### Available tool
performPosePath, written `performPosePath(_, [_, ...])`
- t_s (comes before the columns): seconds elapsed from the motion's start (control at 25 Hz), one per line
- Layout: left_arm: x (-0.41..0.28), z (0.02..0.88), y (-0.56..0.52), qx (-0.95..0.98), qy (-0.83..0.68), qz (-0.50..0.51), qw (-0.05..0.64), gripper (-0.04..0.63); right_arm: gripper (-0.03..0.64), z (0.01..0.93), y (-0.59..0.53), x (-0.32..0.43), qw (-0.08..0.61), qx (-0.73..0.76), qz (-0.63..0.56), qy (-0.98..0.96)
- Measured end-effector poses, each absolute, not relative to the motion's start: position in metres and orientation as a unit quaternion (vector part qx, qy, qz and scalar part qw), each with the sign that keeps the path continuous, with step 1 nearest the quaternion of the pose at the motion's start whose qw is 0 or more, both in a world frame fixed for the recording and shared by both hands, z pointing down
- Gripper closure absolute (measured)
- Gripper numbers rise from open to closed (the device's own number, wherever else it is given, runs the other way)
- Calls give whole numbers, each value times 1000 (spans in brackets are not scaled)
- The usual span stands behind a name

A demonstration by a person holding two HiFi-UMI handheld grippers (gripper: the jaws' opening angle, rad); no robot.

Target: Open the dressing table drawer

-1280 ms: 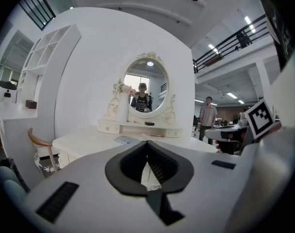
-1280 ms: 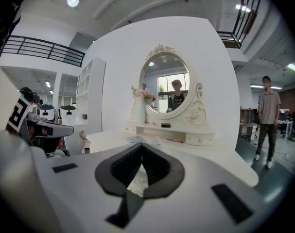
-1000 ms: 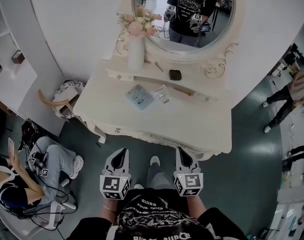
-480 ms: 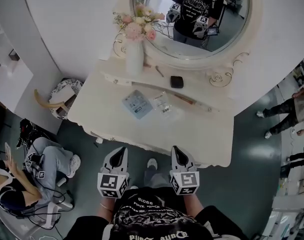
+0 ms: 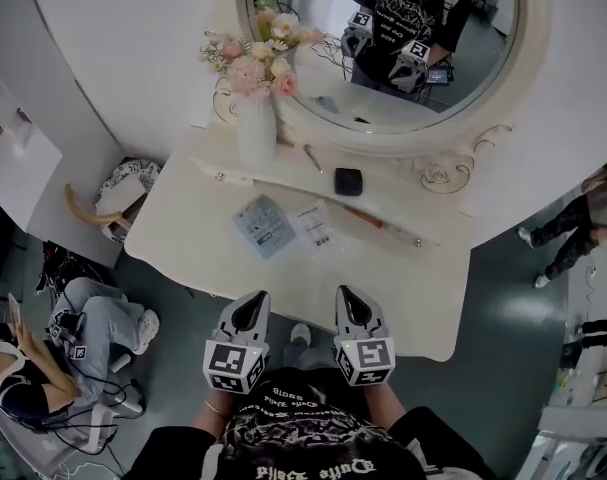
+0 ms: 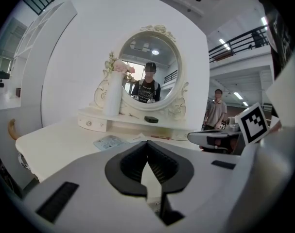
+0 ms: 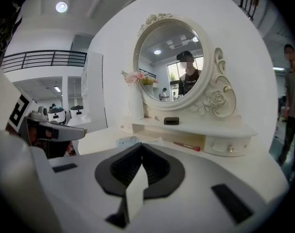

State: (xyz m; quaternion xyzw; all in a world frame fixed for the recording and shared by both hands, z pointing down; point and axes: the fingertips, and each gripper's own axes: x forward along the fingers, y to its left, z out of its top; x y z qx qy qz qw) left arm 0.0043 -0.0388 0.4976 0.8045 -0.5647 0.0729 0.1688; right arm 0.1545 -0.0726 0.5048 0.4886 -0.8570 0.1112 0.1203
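Observation:
The white dressing table (image 5: 413, 298) stands under an oval mirror (image 5: 403, 58). Its raised back shelf has a small knobbed drawer at each end, the left drawer (image 6: 91, 124) and the right drawer (image 7: 228, 148). Any drawer in the table's front is hidden under the top's edge in the head view. My left gripper (image 5: 253, 301) and right gripper (image 5: 343, 296) are side by side at the front edge, pointing at the mirror. Both are shut with nothing between the jaws, as the left gripper (image 6: 147, 143) and right gripper (image 7: 142, 146) show in their own views.
On the top lie a blue packet (image 5: 264, 225), a clear packet (image 5: 315, 226) and a red pencil (image 5: 368, 218). A black box (image 5: 348, 181) and a vase of flowers (image 5: 255, 128) sit on the shelf. A seated person (image 5: 43, 358) is at lower left, a wicker stool (image 5: 118, 193) beside the table.
Both grippers have moved forward together to the table's front edge. The table's front face, visible a second ago, is now hidden under the top.

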Motion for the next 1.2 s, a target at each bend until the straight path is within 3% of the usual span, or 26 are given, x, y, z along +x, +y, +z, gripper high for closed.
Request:
performPosePath(0.6, [20, 495, -105, 763, -616, 50, 188, 580, 606, 515, -124, 154, 115, 409, 144, -893])
performPosePath(1.2, [-27, 501, -141, 740, -644, 55, 188, 580, 606, 526, -139, 124, 122, 399, 168, -893])
